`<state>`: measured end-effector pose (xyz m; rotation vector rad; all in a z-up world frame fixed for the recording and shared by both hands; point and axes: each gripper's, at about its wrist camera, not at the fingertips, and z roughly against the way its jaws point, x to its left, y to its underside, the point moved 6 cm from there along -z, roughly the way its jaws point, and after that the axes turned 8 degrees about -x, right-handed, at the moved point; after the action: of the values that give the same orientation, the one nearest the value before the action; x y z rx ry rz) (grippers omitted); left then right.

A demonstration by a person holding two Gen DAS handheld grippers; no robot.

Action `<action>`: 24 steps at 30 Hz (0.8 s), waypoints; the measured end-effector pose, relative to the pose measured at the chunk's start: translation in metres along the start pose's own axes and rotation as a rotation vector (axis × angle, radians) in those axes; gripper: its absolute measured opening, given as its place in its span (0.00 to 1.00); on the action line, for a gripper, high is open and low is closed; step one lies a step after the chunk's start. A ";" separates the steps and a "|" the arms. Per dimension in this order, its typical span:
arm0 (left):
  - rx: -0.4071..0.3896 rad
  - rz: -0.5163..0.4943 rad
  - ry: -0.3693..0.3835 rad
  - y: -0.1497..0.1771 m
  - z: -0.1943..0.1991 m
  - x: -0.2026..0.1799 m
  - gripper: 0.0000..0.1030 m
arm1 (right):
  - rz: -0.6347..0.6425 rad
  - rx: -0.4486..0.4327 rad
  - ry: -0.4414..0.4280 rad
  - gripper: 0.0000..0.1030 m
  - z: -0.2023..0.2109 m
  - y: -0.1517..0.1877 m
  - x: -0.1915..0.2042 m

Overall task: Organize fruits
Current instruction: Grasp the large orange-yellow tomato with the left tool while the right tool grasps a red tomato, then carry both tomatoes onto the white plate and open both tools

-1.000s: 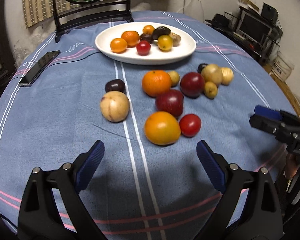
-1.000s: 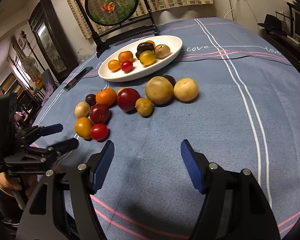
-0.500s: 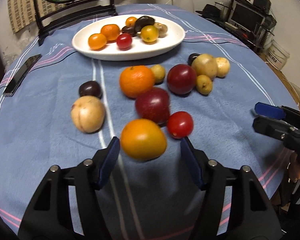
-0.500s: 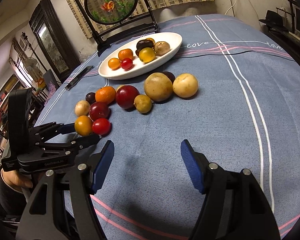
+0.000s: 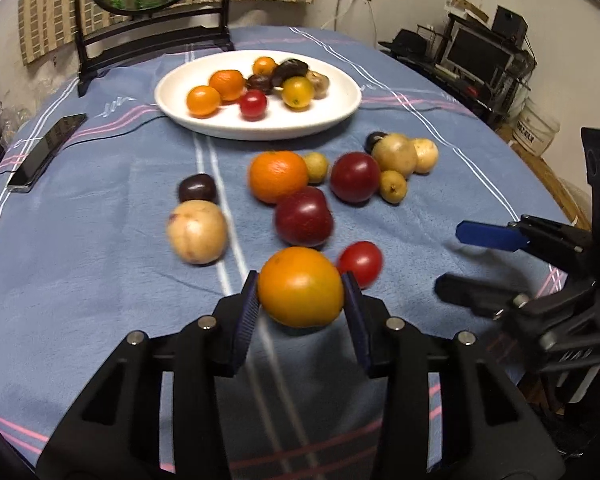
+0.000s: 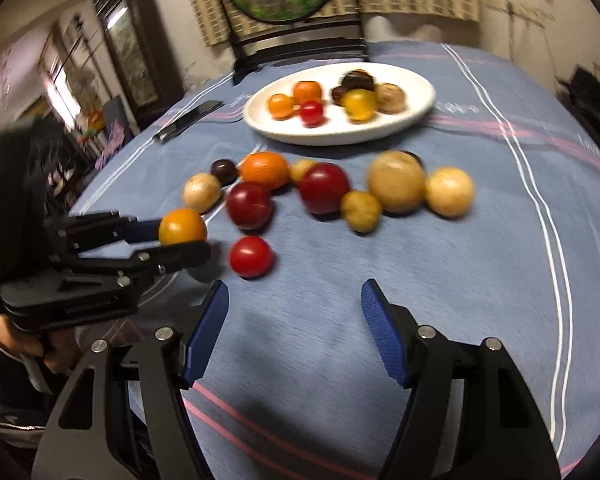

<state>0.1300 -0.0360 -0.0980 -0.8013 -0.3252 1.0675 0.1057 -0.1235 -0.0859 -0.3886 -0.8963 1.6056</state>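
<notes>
Left wrist view: orange tomato point(image 5: 300, 286), soft and smooth, is being clamped across its middle by the closing left gripper point(image 5: 300, 304), just beside the red tomato point(image 5: 360, 262); right gripper point(image 6: 294, 328) is held wide, empty.

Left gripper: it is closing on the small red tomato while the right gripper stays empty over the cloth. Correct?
Not quite. The left gripper is closing on the orange-yellow fruit, as the left wrist view shows; the small red tomato lies free beside it. The right gripper is indeed empty over the cloth.

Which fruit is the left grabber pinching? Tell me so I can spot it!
Start at the white plate, then come down the blue tablecloth. The left gripper is closing on the orange-yellow tomato; its small red tomato neighbour lies free.
</notes>
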 end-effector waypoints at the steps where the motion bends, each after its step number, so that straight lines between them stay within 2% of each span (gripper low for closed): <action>1: -0.007 0.009 -0.004 0.000 0.003 0.005 0.41 | 0.046 0.009 0.005 0.67 -0.005 0.000 0.009; 4: -0.018 0.038 -0.022 0.000 0.010 0.021 0.41 | 0.148 0.033 0.025 0.67 -0.017 -0.001 0.030; 6: -0.022 0.062 -0.030 0.001 0.012 0.031 0.41 | 0.166 0.051 0.029 0.60 -0.026 -0.003 0.036; 8: -0.026 0.079 -0.035 0.001 0.014 0.039 0.41 | 0.172 0.076 0.044 0.45 -0.037 -0.006 0.038; 10: -0.027 0.085 -0.037 0.001 0.014 0.042 0.41 | 0.184 0.096 0.069 0.37 -0.047 -0.007 0.037; 17: -0.030 0.105 -0.040 0.002 0.014 0.048 0.41 | 0.181 0.115 0.075 0.30 -0.062 -0.009 0.037; 24: -0.025 0.095 -0.036 0.000 0.013 0.044 0.41 | 0.134 0.068 0.044 0.30 -0.042 -0.012 0.028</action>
<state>0.1428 0.0079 -0.0944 -0.8271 -0.3341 1.1698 0.1362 -0.0835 -0.0979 -0.4423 -0.7936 1.7392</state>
